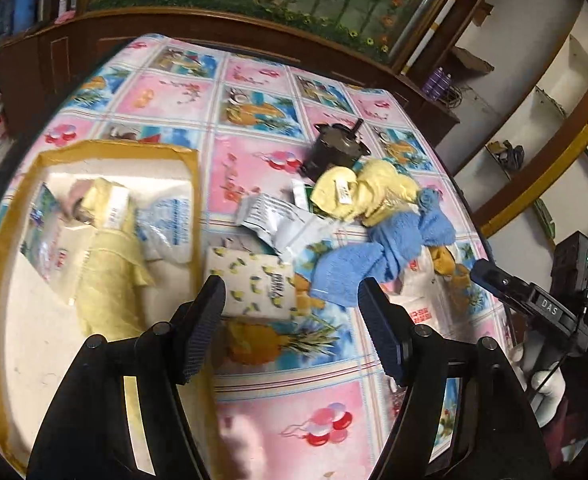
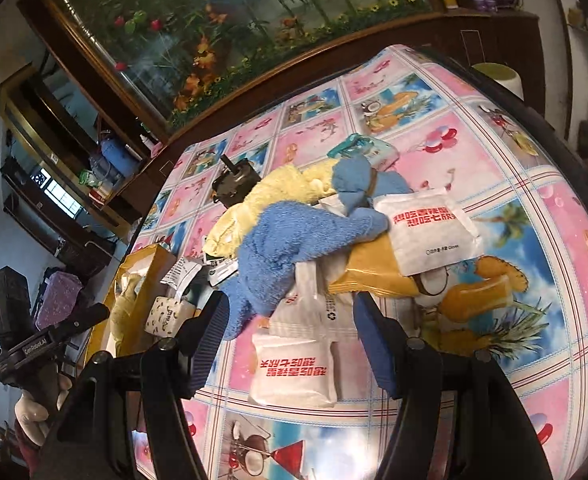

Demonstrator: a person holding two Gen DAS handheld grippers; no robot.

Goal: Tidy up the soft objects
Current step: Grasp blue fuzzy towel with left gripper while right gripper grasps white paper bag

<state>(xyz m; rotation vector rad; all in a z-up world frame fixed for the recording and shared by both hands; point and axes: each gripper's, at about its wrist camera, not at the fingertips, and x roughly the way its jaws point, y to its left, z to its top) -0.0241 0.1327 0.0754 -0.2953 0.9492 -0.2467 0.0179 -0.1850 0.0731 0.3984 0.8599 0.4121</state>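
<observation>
One pale yellow towel (image 1: 106, 264) already lies in the shallow yellow-rimmed cardboard box (image 1: 114, 150). A second yellow cloth (image 1: 377, 188) and the blue fluffy towel (image 2: 290, 240) sit heaped on the table (image 2: 541, 184), unsorted. Left gripper (image 1: 294, 328) and right gripper (image 2: 290, 340) hover, fingers spread, empty.

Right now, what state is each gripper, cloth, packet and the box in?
Left gripper: open, empty.
Right gripper: open, empty.
Shallow cardboard box: open, partly filled.
Folded pale yellow towel: lying in the box.
Crumpled blue terry towel: on the table, unsorted.
Crumpled yellow cloth: on the table beside it.
White red-lettered packet: flat on the table.
</observation>
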